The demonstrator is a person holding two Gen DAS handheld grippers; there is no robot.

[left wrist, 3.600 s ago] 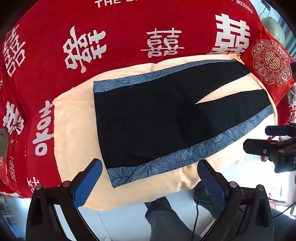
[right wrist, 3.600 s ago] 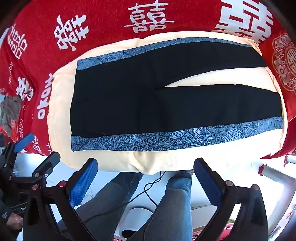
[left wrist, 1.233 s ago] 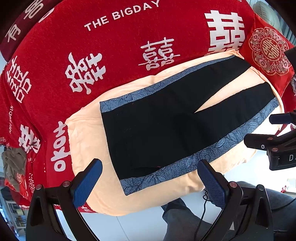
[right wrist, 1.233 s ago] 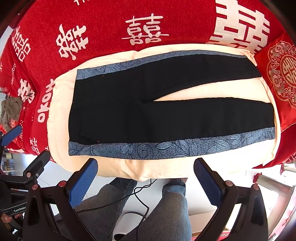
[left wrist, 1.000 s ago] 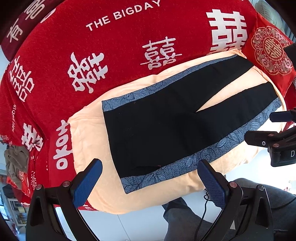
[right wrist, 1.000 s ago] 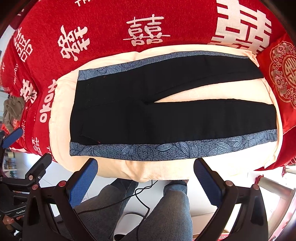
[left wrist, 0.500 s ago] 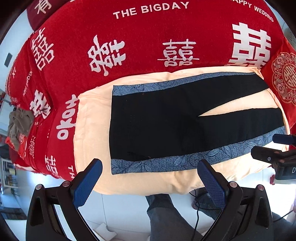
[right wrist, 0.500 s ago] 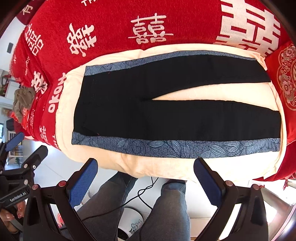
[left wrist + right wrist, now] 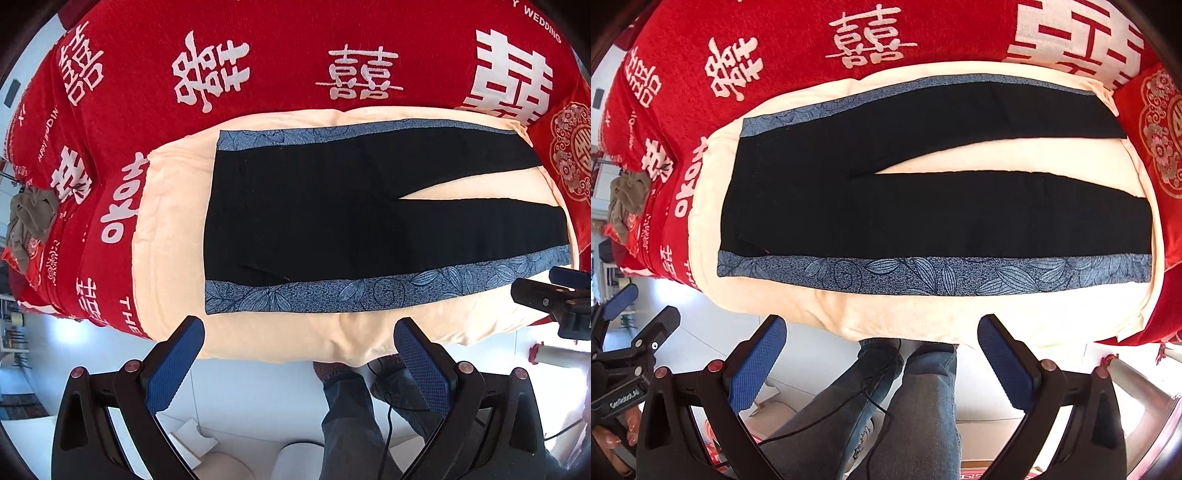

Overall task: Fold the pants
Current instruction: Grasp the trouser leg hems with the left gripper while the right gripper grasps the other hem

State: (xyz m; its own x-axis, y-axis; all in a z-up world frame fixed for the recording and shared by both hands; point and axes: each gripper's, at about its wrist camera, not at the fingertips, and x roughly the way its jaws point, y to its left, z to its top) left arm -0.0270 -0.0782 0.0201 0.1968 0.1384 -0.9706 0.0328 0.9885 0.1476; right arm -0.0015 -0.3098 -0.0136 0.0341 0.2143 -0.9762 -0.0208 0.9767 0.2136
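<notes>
Black pants point(image 9: 332, 214) with blue leaf-print side stripes lie flat on a cream blanket point(image 9: 173, 229), waist to the left, legs spread apart to the right. They also show in the right wrist view point(image 9: 923, 206). My left gripper point(image 9: 299, 354) is open and empty, held above the near edge of the blanket below the waist half. My right gripper point(image 9: 882, 350) is open and empty, above the near edge below the legs. The right gripper also shows at the right edge of the left wrist view point(image 9: 554, 295), and the left gripper at the left edge of the right wrist view point(image 9: 631, 332).
A red bedspread point(image 9: 295, 55) with white characters covers the bed under the blanket. A red embroidered cushion point(image 9: 572, 162) lies past the leg ends. A grey-brown cloth point(image 9: 29, 218) lies at the far left. The person's legs point(image 9: 905, 406) and a cable are below on the white floor.
Both grippers have pulled back and swung so the pants lie more level in view; both stay open and empty. The pants have not moved.
</notes>
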